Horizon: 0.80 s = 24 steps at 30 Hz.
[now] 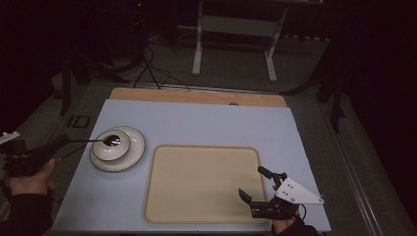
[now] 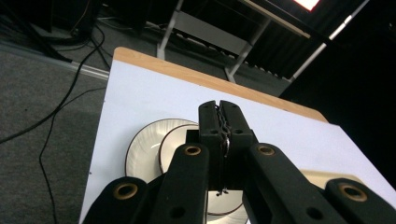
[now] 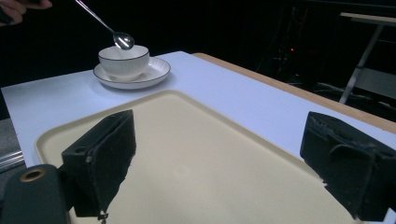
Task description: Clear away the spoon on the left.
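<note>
A spoon [image 3: 105, 28] is held by its handle between the clenched jaws of the left gripper [image 2: 219, 109], and its shiny head is seen just above the rim of a white bowl [image 3: 123, 63], tilted down toward it. In the left gripper view the thin metal handle is pinched in the narrow seam between the two black jaws. The bowl stands in the middle of a white saucer [image 1: 134, 153], which is placed on the pale blue table [image 1: 196, 120] at about nine o'clock in the high view. A beige tray [image 1: 201, 184] lies just beside the saucer, toward four o'clock of it, with a small gap between them. The right gripper [image 1: 252, 183] is held over the tray's near right corner, at about five o'clock on the table, with its jaws released and spread wide, nothing between them. A hand [image 1: 32, 182] is seen at the table's left edge, behind the left gripper.
</note>
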Each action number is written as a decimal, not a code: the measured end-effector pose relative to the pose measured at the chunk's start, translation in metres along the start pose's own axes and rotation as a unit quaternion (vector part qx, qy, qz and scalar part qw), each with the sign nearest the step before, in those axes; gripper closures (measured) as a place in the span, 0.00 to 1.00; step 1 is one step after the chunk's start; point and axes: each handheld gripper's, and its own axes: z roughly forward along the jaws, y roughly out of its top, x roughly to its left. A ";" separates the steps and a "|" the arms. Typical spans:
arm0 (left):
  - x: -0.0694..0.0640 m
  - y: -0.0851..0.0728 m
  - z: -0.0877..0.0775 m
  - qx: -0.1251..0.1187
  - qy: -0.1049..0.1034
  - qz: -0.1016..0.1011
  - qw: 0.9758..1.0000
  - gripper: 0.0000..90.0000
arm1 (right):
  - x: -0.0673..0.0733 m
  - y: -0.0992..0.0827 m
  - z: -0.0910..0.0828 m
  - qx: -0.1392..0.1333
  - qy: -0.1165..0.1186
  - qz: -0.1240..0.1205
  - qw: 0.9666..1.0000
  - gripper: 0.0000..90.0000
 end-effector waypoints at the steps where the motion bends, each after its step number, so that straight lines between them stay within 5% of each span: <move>1: -0.001 0.002 -0.001 0.001 -0.003 0.003 1.000 1.00 | 0.000 0.000 0.000 0.000 0.000 0.000 1.000 0.12; 14: -0.026 0.029 -0.003 0.020 -0.054 0.063 0.996 1.00 | -0.001 0.000 -0.001 -0.008 -0.003 0.002 1.000 0.12; 18: -0.040 0.034 0.001 0.038 -0.074 0.095 0.992 1.00 | -0.001 0.000 -0.001 -0.007 -0.002 -0.001 1.000 0.12; 23: -0.051 0.038 0.004 0.046 -0.086 0.112 0.989 1.00 | 0.000 0.000 -0.001 -0.008 0.000 -0.002 1.000 0.12; 24: -0.055 0.039 0.005 0.051 -0.096 0.121 0.987 1.00 | 0.000 0.000 -0.001 -0.009 -0.001 -0.003 1.000 0.12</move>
